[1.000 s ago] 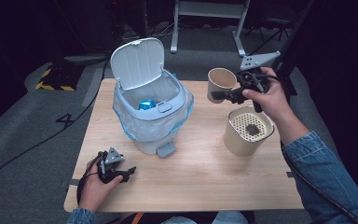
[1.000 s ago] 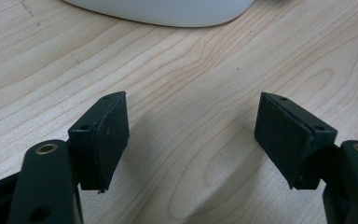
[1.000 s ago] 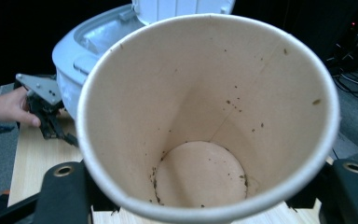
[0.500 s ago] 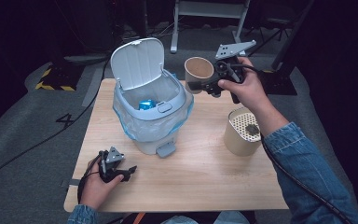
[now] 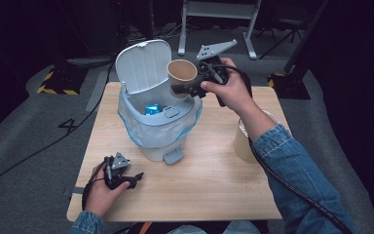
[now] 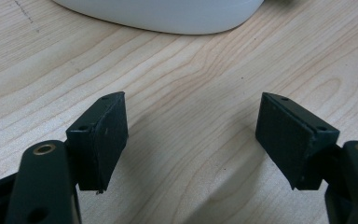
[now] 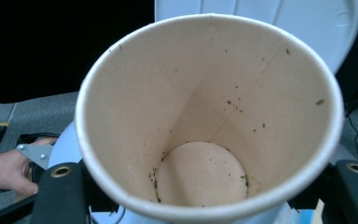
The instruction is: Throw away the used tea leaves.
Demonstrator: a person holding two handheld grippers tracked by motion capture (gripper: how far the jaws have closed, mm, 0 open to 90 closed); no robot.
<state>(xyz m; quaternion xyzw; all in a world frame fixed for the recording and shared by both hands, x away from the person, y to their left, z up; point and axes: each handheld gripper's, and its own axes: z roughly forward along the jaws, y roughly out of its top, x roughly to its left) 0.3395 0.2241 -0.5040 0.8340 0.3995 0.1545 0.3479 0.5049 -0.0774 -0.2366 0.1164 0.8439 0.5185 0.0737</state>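
Most of the job is being judged as done: the paper cup [image 5: 181,73] is being held by the right gripper [image 5: 187,88] over the open mouth of the pedal bin [image 5: 158,127], its lid [image 5: 142,66] being propped upright behind, and only the letting go into the liner is being left. Across the table [image 5: 204,180] in the high view, the whole layout is being shown, with a blue scrap [image 5: 151,109] lying inside the bin and a second cup [image 5: 243,141] standing near the right forearm. Closer in, the right gripper view is showing the cup's inside, speckled with dark grounds and otherwise empty, clamped between the jaws. Nearest of all, the left gripper [image 6: 191,135] is being seen resting with its jaws wide apart and nothing between them, over bare wood.
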